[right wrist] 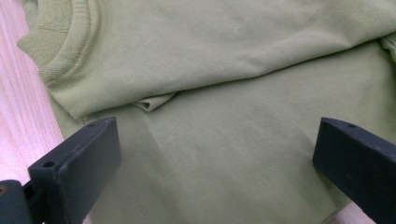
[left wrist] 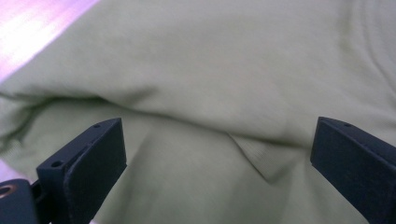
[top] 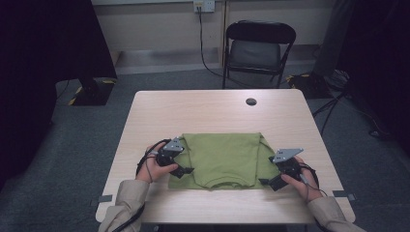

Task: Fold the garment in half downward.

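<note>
A green T-shirt lies folded on the light wooden table, its collar toward the near edge. My left gripper is at the shirt's near left corner, jaws wide open over layered folds of the green T-shirt. My right gripper is at the near right corner, also open, with nothing between its jaws. In the right gripper view the green T-shirt shows its ribbed collar at the upper left and a small folded tip under the top layer.
A black folding chair stands beyond the table's far edge. A round cable hole sits near the far right of the tabletop. Cables and stand legs lie on the grey carpet to the right.
</note>
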Motion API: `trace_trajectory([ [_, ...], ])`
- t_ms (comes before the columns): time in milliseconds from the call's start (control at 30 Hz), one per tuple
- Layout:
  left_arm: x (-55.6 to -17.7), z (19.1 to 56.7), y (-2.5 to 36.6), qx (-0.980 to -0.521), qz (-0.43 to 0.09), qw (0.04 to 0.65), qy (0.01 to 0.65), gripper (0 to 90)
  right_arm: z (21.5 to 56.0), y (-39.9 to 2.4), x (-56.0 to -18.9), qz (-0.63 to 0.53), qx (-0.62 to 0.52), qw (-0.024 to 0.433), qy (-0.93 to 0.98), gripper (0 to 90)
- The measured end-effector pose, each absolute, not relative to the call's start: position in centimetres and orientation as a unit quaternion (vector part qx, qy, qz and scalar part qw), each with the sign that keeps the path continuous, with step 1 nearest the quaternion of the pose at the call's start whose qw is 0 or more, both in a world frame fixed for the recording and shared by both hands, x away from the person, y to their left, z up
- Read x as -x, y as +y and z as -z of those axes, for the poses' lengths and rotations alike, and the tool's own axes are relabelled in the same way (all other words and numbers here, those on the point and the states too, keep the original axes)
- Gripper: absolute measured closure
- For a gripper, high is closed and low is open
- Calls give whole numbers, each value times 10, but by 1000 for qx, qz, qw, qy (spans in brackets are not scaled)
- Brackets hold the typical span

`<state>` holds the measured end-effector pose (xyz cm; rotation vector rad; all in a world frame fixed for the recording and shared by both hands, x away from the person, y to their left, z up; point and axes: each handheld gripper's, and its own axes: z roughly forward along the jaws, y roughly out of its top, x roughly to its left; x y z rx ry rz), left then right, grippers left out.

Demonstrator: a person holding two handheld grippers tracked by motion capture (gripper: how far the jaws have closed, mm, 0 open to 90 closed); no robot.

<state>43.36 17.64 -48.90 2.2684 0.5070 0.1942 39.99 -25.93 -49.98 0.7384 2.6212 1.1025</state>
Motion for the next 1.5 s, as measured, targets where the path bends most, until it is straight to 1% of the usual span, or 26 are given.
trace_trajectory([
  [233, -415, 501, 189, -896, -79, 388, 201, 31, 500, -262, -397, -373, -256, 103, 886, 0],
  [600, -393, 500, 201, -895, -81, 381, 217, 20, 499, -270, -387, -373, -254, 110, 886, 0],
  [767, -387, 501, 211, -892, -81, 382, 227, 12, 499, -278, -381, -369, -254, 115, 887, 0],
  [833, -385, 501, 214, -893, -83, 380, 226, 2, 500, -280, -379, -368, -258, 109, 886, 0],
  [1200, -371, 502, 235, -890, -96, 375, 241, 1, 500, -301, -366, -362, -279, 118, 881, 0],
  [1500, -369, 502, 236, -889, -97, 375, 244, 0, 500, -308, -363, -361, -291, 122, 878, 0],
])
